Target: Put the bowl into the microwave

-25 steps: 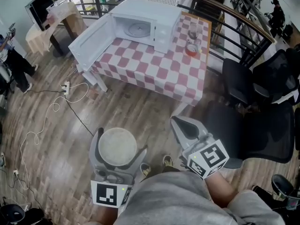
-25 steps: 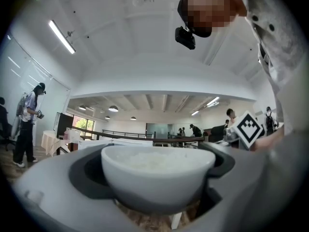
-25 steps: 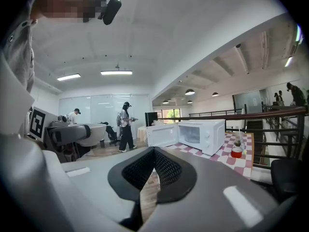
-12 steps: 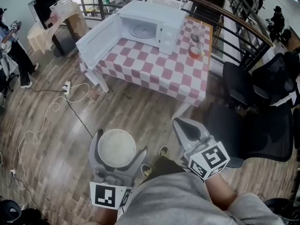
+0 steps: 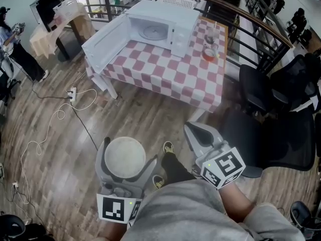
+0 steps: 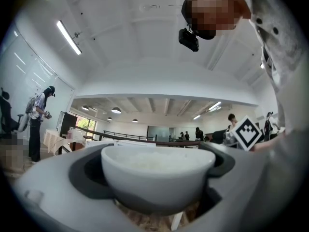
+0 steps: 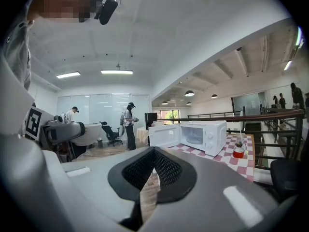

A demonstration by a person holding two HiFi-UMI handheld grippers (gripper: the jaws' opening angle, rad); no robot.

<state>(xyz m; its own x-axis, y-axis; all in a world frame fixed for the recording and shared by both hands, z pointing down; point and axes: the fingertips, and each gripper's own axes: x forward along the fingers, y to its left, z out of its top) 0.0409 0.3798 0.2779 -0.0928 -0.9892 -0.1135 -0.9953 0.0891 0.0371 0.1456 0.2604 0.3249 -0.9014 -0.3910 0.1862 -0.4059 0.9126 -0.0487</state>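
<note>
My left gripper (image 5: pixel 126 153) is shut on a white bowl (image 5: pixel 124 157), holding it upright over the wooden floor near my body. In the left gripper view the bowl (image 6: pixel 157 173) fills the space between the jaws, with something white inside. My right gripper (image 5: pixel 193 132) is shut and holds nothing; in its own view the black pads (image 7: pixel 166 170) meet at their tips. The white microwave (image 5: pixel 160 23) stands on a red-and-white checked table (image 5: pixel 170 77) ahead, its door (image 5: pixel 103 38) swung wide open to the left and its turntable bare. The right gripper view shows the microwave (image 7: pixel 203 135) too.
A red cup (image 5: pixel 207 54) and a glass stand on the table right of the microwave. Black office chairs (image 5: pixel 273 134) crowd the right side. A railing (image 5: pixel 251 19) runs behind the table. A white cable and power strip (image 5: pixel 70 93) lie on the floor at left, near a standing person (image 5: pixel 17 49).
The person carrying the grippers has stepped forward; a shoe now shows further ahead between the grippers and the table sits slightly nearer. Both grippers keep their hold and pose.
</note>
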